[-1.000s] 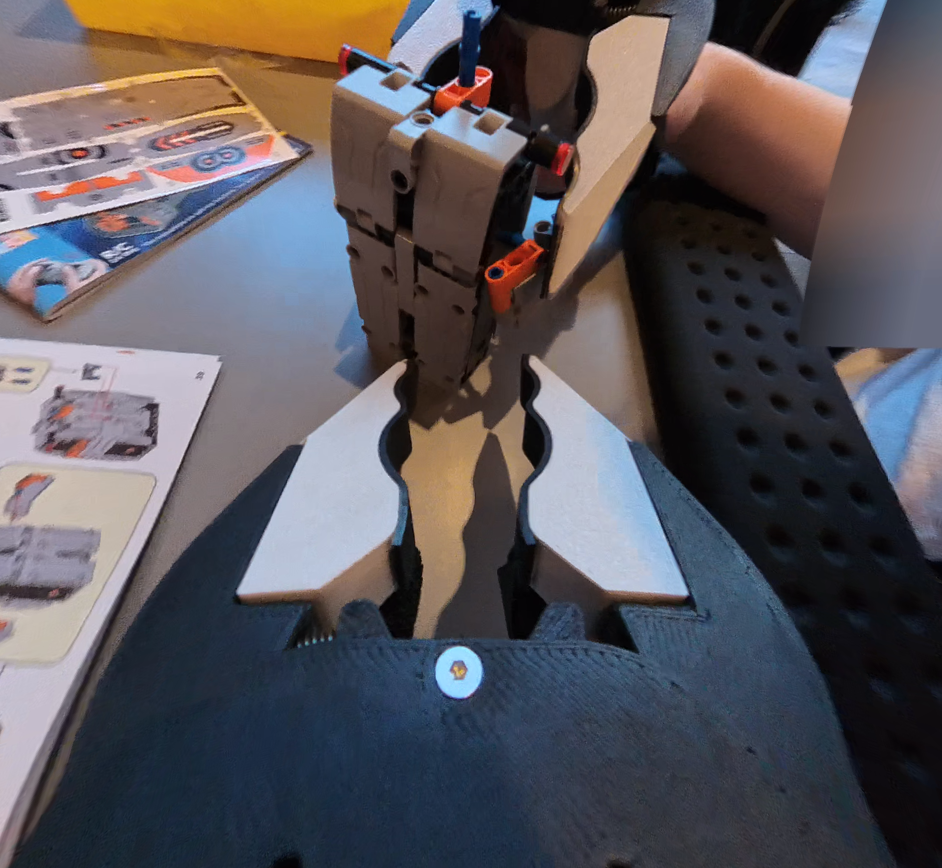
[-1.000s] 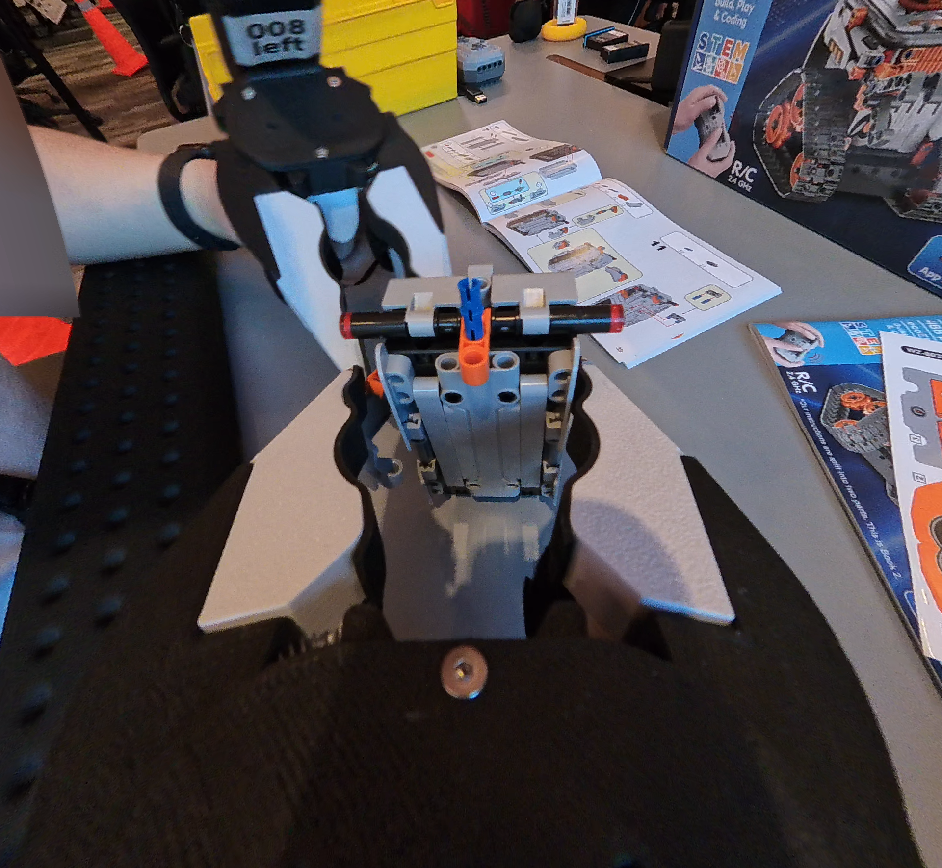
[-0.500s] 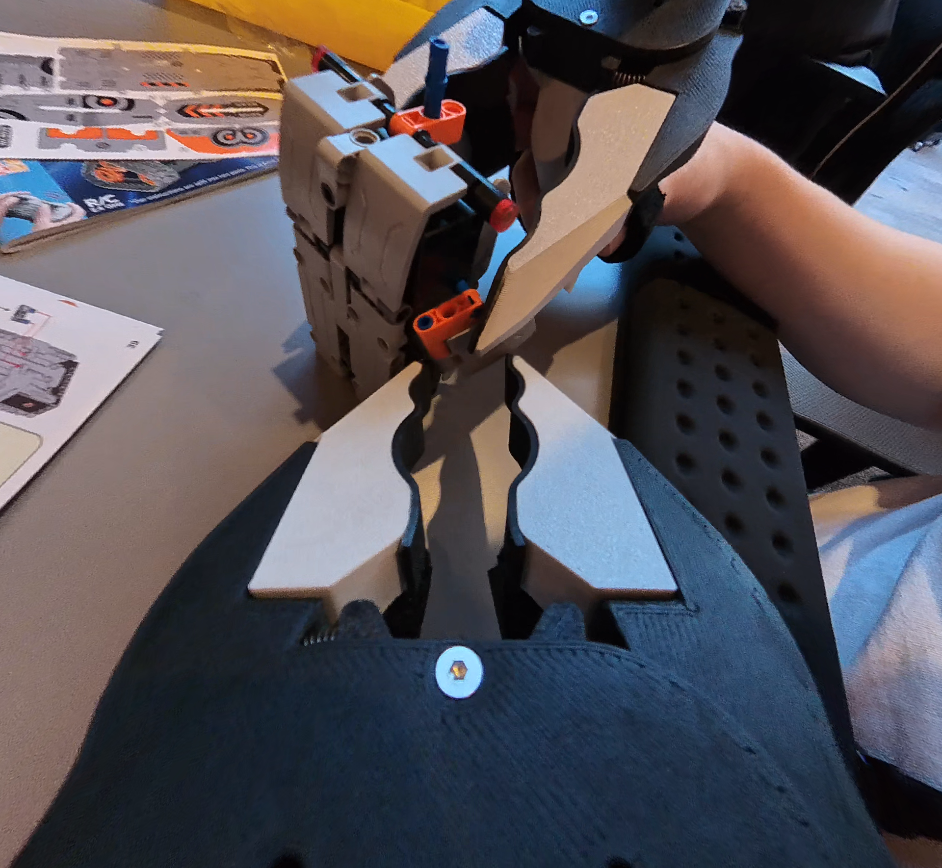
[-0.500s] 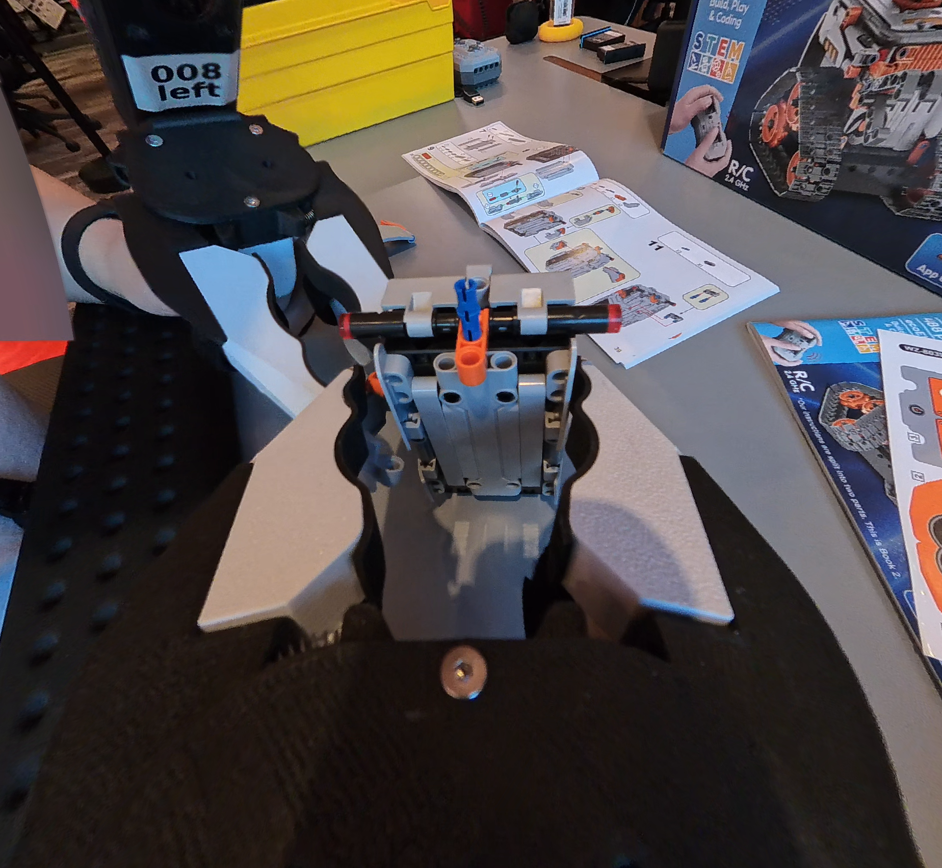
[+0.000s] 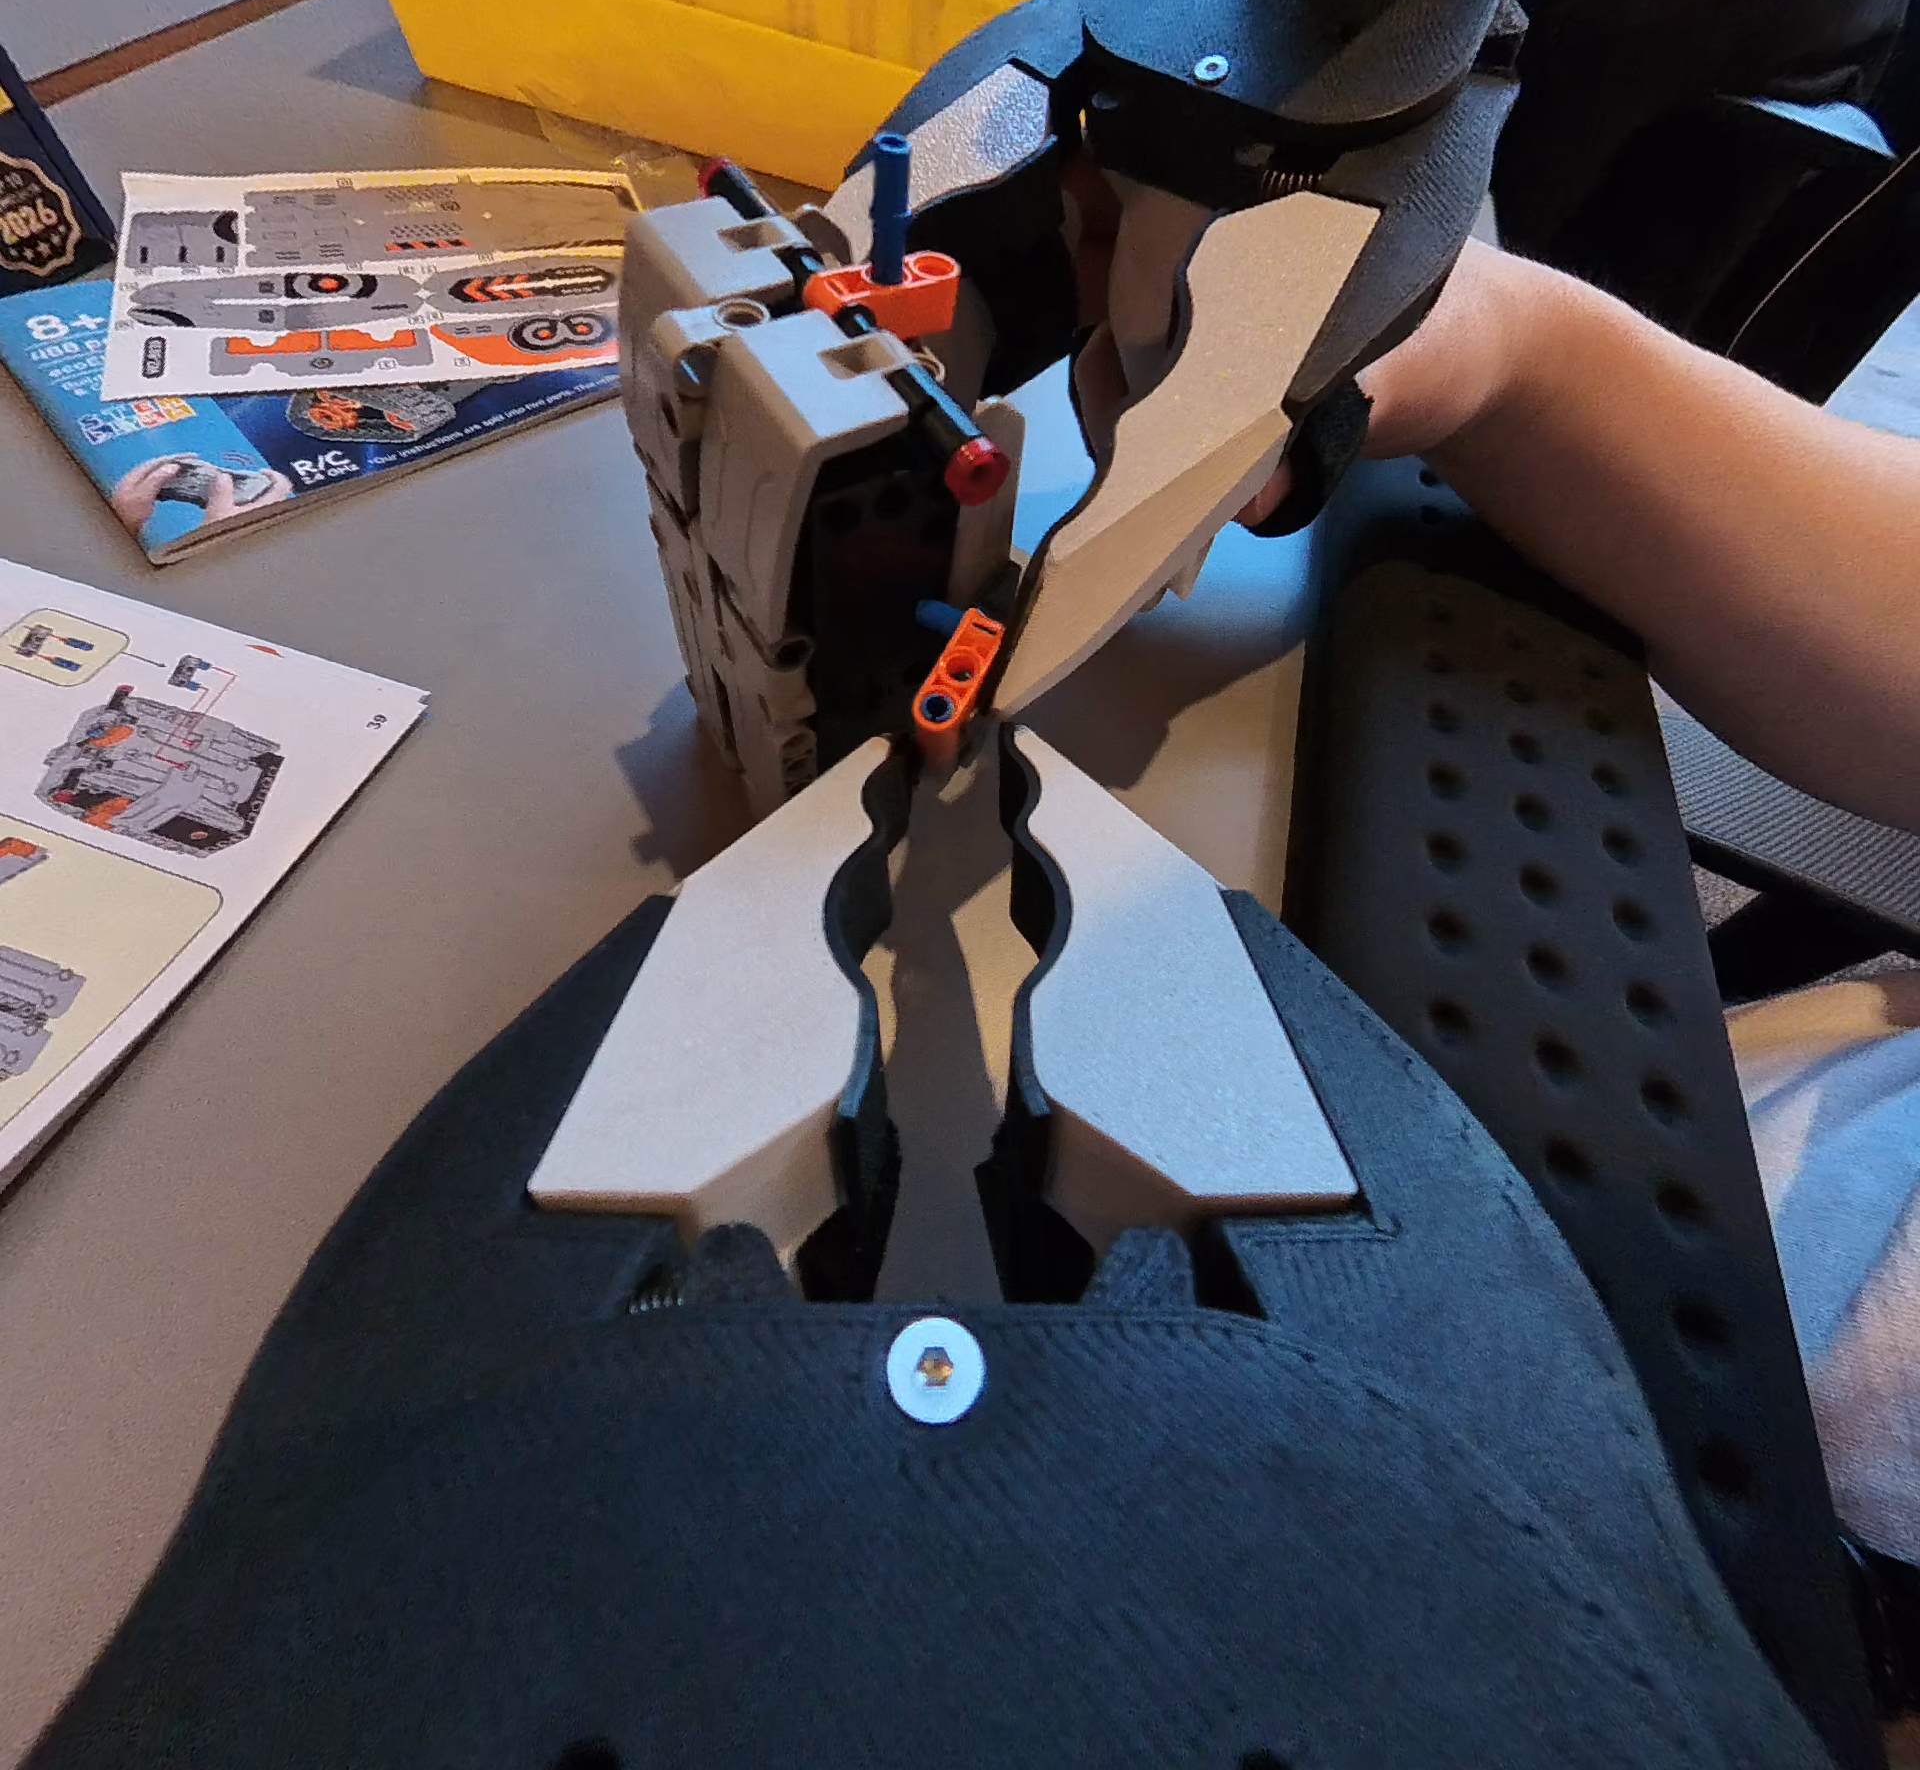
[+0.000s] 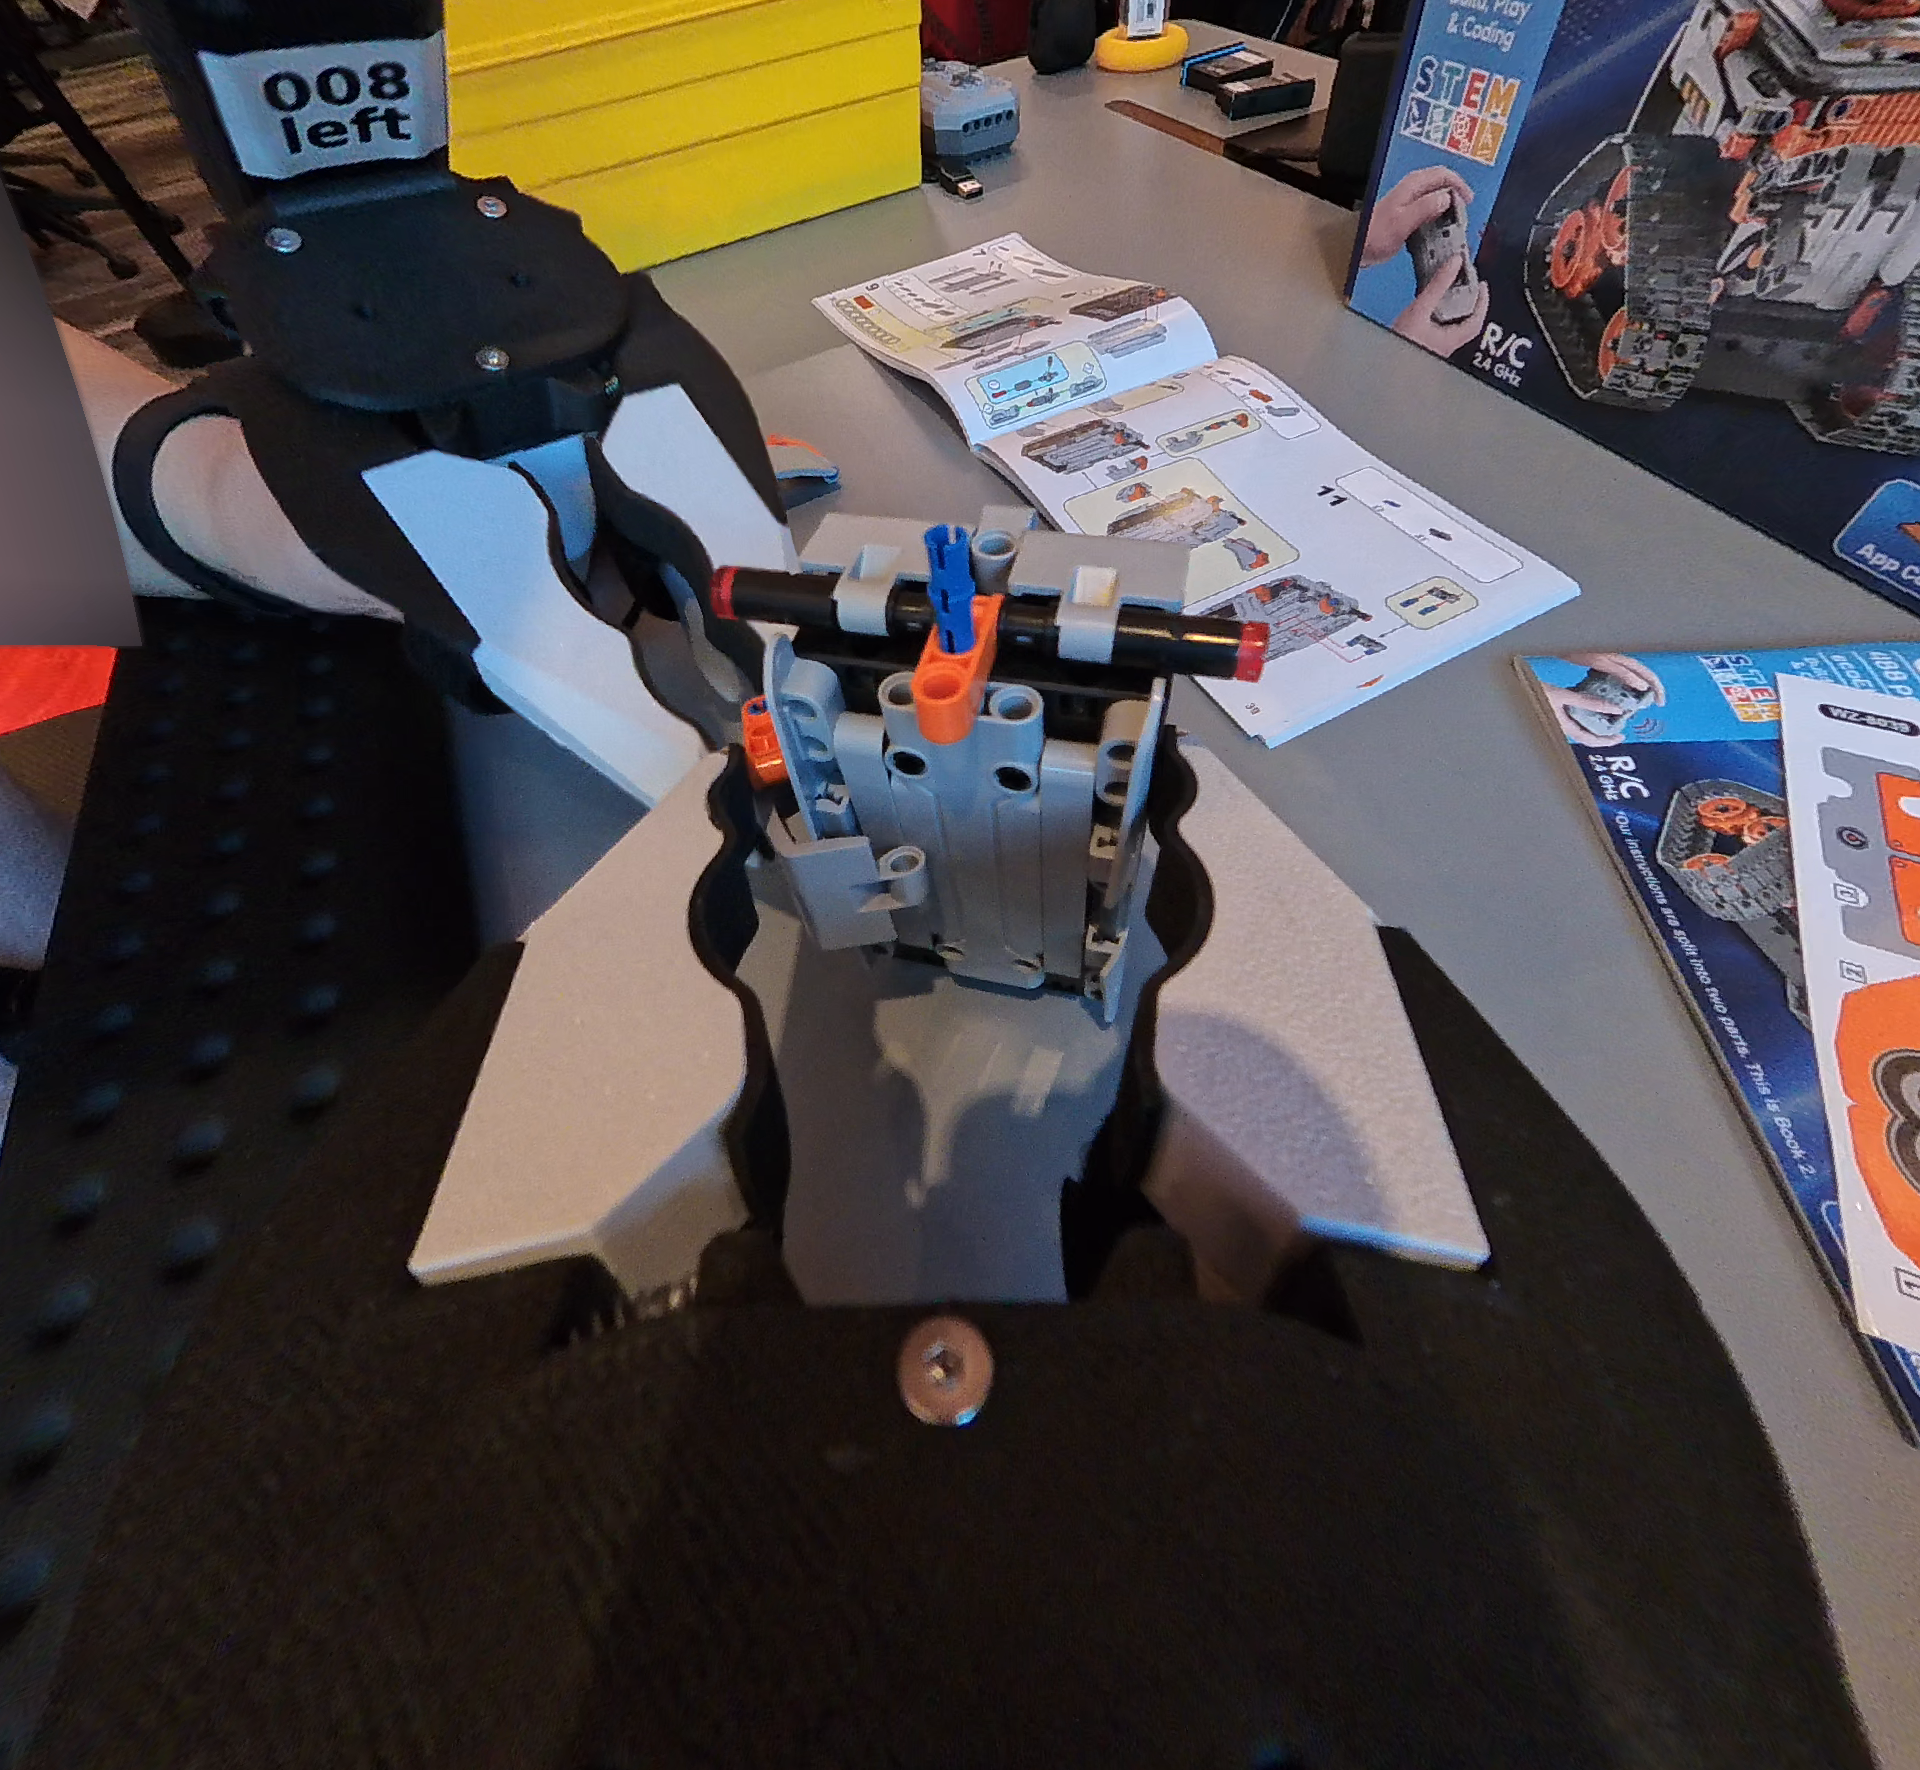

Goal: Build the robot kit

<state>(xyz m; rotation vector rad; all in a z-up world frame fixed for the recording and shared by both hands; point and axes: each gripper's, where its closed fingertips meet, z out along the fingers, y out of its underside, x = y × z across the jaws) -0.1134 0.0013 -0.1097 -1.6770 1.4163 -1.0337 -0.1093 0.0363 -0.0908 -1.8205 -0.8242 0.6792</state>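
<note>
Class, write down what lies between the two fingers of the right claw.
The grey brick model stands between the right claw fingers, touching both; the right wrist view shows it.

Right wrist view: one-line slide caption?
Right gripper clamps grey brick assembly on table; left gripper alongside.

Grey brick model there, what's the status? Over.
Right gripper shut on grey model, upright on table. Left gripper open, tips at model's lower orange connector. Booklet lies beyond, apart.

toy box (image 6: 1683, 162): cut by right edge | sticker sheet (image 6: 1860, 993): cut off | brick assembly (image 6: 966, 816) base: hidden between fingers
</note>
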